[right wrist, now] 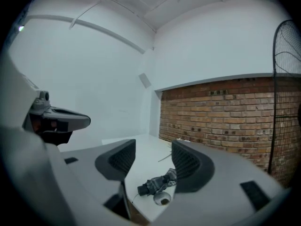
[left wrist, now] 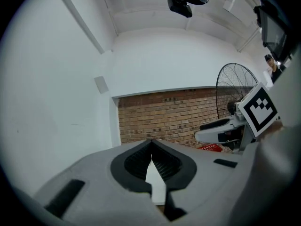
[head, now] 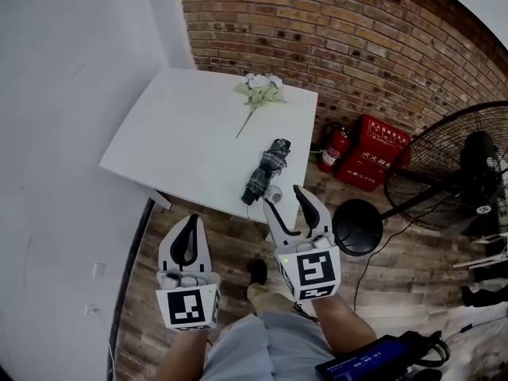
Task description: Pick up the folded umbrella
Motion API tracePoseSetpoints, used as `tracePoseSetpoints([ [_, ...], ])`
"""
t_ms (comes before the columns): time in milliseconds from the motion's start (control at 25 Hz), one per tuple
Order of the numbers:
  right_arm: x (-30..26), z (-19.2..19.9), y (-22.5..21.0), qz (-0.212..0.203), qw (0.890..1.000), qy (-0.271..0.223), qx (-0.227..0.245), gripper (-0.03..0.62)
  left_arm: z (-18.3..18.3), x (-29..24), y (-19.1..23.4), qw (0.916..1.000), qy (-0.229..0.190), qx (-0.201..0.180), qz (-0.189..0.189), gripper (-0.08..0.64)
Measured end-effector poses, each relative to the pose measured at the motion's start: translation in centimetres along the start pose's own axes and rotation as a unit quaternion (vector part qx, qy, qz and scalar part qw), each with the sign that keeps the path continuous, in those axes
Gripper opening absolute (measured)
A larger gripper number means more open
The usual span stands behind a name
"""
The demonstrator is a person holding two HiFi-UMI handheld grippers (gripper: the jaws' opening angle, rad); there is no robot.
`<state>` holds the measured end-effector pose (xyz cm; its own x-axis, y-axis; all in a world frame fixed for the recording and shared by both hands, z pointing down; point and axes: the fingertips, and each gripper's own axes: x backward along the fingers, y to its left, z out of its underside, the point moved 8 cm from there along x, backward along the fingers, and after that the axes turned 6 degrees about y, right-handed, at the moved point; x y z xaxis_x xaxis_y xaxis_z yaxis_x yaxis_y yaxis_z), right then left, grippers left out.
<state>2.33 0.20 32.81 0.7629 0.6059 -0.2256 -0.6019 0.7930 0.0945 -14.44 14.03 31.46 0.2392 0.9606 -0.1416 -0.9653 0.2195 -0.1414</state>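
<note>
The folded umbrella [head: 267, 169], dark plaid with a black handle end, lies near the front right edge of the white table [head: 182, 133]. My right gripper [head: 283, 197] hovers just short of that edge, open and empty, its jaws pointing at the umbrella's handle end. In the right gripper view the umbrella [right wrist: 157, 185] lies ahead, in the gap of the right gripper [right wrist: 153, 157], apart from the pads. My left gripper [head: 190, 225] hangs lower left, off the table, shut on nothing. In its own view the left gripper [left wrist: 151, 142] has its tips meeting.
A bunch of white flowers [head: 260, 92] lies at the table's far side. Right of the table stand a fire extinguisher [head: 334, 148], a red box [head: 373, 153] and a pedestal fan [head: 460, 165] with a round black base [head: 358, 227]. A brick wall runs behind.
</note>
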Motion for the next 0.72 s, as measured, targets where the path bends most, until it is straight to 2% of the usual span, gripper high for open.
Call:
tracePoseSetpoints([
  [320,-6.1,-0.4,-3.6,0.015,1.0,0.007,-0.019,0.245,-1.1,-7.8,1.0,0.9997,0.004,-0.011,0.022,0.006],
  [560,-9.8,-1.4,-6.6,0.03,0.999,-0.002,-0.032,0.245,-2.7,-12.9,0.7,0.9984,0.003,-0.033,0.046,0.006],
  [720,-11.7,-2.8,-7.9,0.034,0.999,-0.016,-0.033,0.245,-3.9,-15.1,1.0,0.9983,-0.002,-0.034,0.047,0.006],
])
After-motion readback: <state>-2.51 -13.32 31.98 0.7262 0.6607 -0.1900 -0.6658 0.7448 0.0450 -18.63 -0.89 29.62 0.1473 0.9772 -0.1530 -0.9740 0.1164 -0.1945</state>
